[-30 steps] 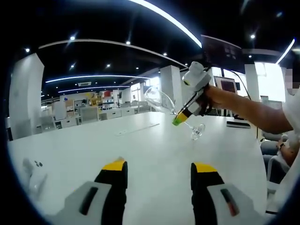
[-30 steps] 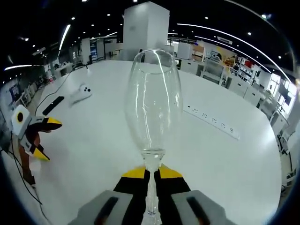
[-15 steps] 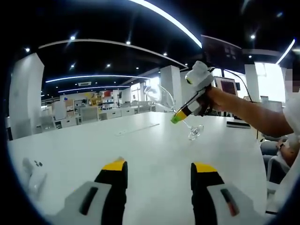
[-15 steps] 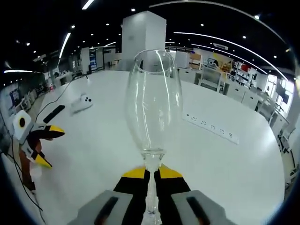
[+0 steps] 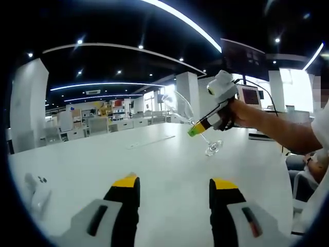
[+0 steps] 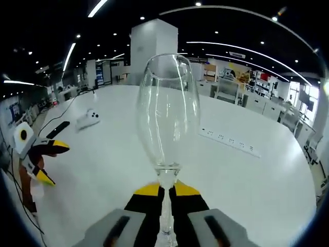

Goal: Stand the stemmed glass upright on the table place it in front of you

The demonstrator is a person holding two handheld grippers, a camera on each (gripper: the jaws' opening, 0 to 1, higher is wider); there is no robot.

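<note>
White tabletop (image 5: pixel 169 170) spreads across the left gripper view, with the left gripper (image 5: pixel 175 188) hovering low over it, its two yellow-tipped fingers (image 5: pixel 126 182) spread well apart and grasping nothing. Beyond them the right gripper (image 5: pixel 194 131) comes in from the right, carried by a person's hand (image 5: pixel 234 110), and its fingers are clenched on the stem of the stemmed glass (image 5: pixel 193 123). The glass is tilted in the air, bowl up and to the left, foot down and to the right, close above the tabletop; whether the foot touches the surface cannot be told. Compared with a second ago, the gripper's body sits further right and the bowl further right too, so the glass leans less steeply. A small white device (image 5: pixel 37 191) lies on the tabletop at the left, where it was before.

In the right gripper view, the right gripper (image 6: pixel 165 191) has its yellow-tipped fingers (image 6: pixel 148 190) closed tight around the thin stem, and the clear bowl of the stemmed glass (image 6: pixel 167 116) rises straight ahead of them. The grip looks the same as a second ago, while the room behind has shifted lower in the picture. On the tabletop (image 6: pixel 247 175) beyond the glass run a power strip (image 6: pixel 229 140) to the right, a white device (image 6: pixel 88 119) and a dark flat object (image 6: pixel 57 128) to the left. The left gripper (image 6: pixel 49 162) shows at the left edge, its fingers parted.
</note>
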